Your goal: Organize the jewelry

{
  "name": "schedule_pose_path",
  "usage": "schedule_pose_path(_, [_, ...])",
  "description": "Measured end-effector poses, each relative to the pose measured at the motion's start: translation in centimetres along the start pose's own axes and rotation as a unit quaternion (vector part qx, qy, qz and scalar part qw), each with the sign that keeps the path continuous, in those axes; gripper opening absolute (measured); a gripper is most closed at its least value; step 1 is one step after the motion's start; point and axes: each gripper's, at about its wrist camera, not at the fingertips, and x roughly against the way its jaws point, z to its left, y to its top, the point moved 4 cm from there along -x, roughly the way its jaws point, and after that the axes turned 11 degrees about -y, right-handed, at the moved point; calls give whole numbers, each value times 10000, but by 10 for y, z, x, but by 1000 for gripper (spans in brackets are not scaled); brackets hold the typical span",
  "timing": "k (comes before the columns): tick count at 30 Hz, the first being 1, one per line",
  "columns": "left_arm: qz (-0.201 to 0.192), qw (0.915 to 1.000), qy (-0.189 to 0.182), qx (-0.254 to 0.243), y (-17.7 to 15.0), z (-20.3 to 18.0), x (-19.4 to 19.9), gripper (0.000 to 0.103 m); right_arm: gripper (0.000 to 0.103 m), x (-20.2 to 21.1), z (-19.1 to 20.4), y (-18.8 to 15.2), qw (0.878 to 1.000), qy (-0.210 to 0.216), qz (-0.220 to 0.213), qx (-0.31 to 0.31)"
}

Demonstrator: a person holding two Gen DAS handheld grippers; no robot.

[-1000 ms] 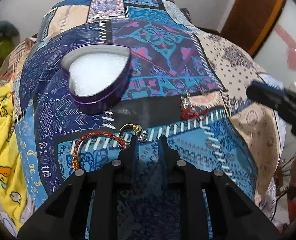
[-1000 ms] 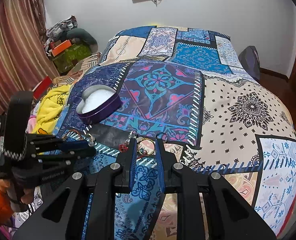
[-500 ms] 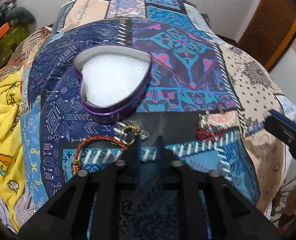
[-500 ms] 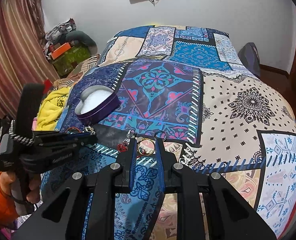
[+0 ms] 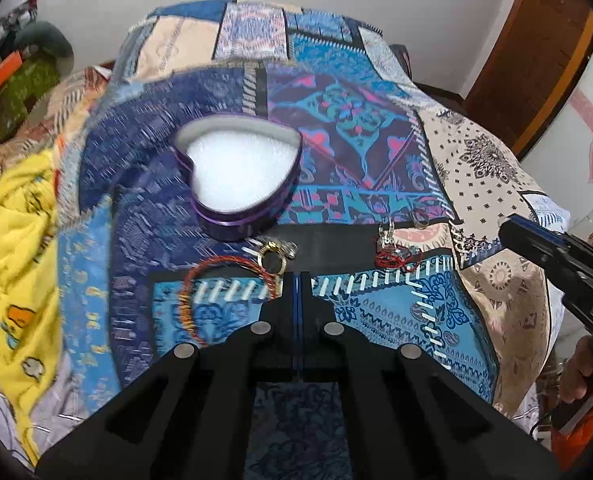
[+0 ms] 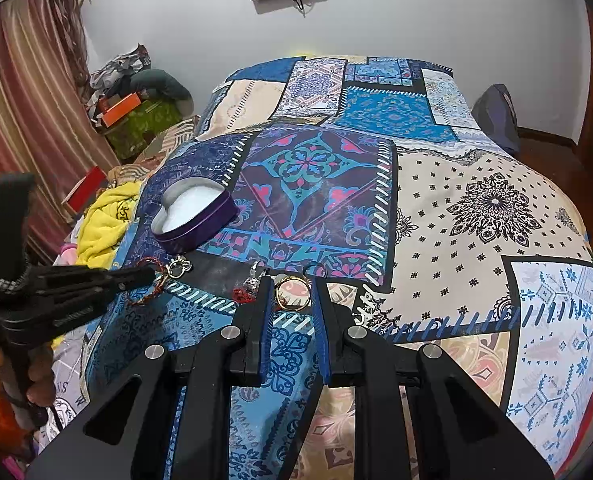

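Note:
A purple heart-shaped tin (image 5: 240,176) (image 6: 192,216) with white padding lies open on the patchwork bedspread (image 6: 476,208). My left gripper (image 5: 296,276) (image 6: 150,275) is shut, its tips at a red braided bracelet (image 5: 216,262) (image 6: 158,284). The cord runs behind the left finger, and I cannot tell whether it is pinched. A gold ring with a silver top (image 5: 261,257) (image 6: 182,264) lies just beyond. My right gripper (image 6: 292,284) (image 5: 506,228) is open, with a gold bangle (image 6: 292,278) lying between its tips. A red thread with a silver charm (image 5: 392,258) (image 6: 242,294) sits to its left.
A yellow blanket (image 5: 20,240) (image 6: 100,220) is bunched at the bed's left edge. Boxes and clothes (image 6: 136,116) pile up by a striped curtain (image 6: 24,120). A dark bag (image 6: 496,116) leans at the far right, near a wooden door (image 5: 536,60).
My left gripper has gone from open to shut and swung its view right, with the tips now against the red bracelet. The right gripper has edged forward around the gold bangle.

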Motion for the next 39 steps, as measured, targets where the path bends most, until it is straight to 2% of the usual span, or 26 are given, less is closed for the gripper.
schedule_pose_path(3, [-69, 9998, 55, -185, 8, -1, 6, 0, 16, 2, 2, -1, 10000, 16, -16, 7])
schedule_pose_path(6, [-32, 9986, 215, -476, 18, 1, -1, 6, 16, 5, 4, -1, 10000, 23, -37, 27])
schedule_pose_path(12, [402, 9945, 651, -709, 21, 15, -41, 7, 16, 7, 2, -1, 10000, -16, -44, 36])
schedule_pose_path(16, [497, 9955, 495, -632, 18, 22, -50, 9, 17, 4, -2, -1, 10000, -43, 0, 3])
schedule_pose_path(19, [557, 9963, 325, -560, 17, 22, -48, 17, 17, 0, -2, -2, 10000, -28, 52, -16])
schedule_pose_path(22, [592, 9954, 331, -684, 14, 16, -50, 23, 17, -3, -1, -2, 10000, 6, 81, -10])
schedule_pose_path(24, [620, 9946, 298, -778, 13, 10, -52, 36, 17, -5, 1, -3, 9999, 35, 94, -3])
schedule_pose_path(25, [625, 9943, 272, -820, 13, 7, -54, 39, 16, -5, 2, -3, 9999, 46, 98, 4])
schedule_pose_path(29, [595, 9933, 307, -942, 15, 1, -60, 39, 16, -5, 4, -5, 9999, 42, 106, 23])
schedule_pose_path(31, [591, 9932, 225, -976, 15, -4, -61, 29, 17, -5, 2, -5, 9999, 40, 111, 2])
schedule_pose_path(33, [625, 9930, 111, -993, 14, -9, -62, 4, 17, -4, 0, -6, 9999, 23, 110, -16])
schedule_pose_path(39, [577, 9946, -97, -852, 14, -17, -52, 1, 17, 2, -4, -5, 10000, -19, 68, -39])
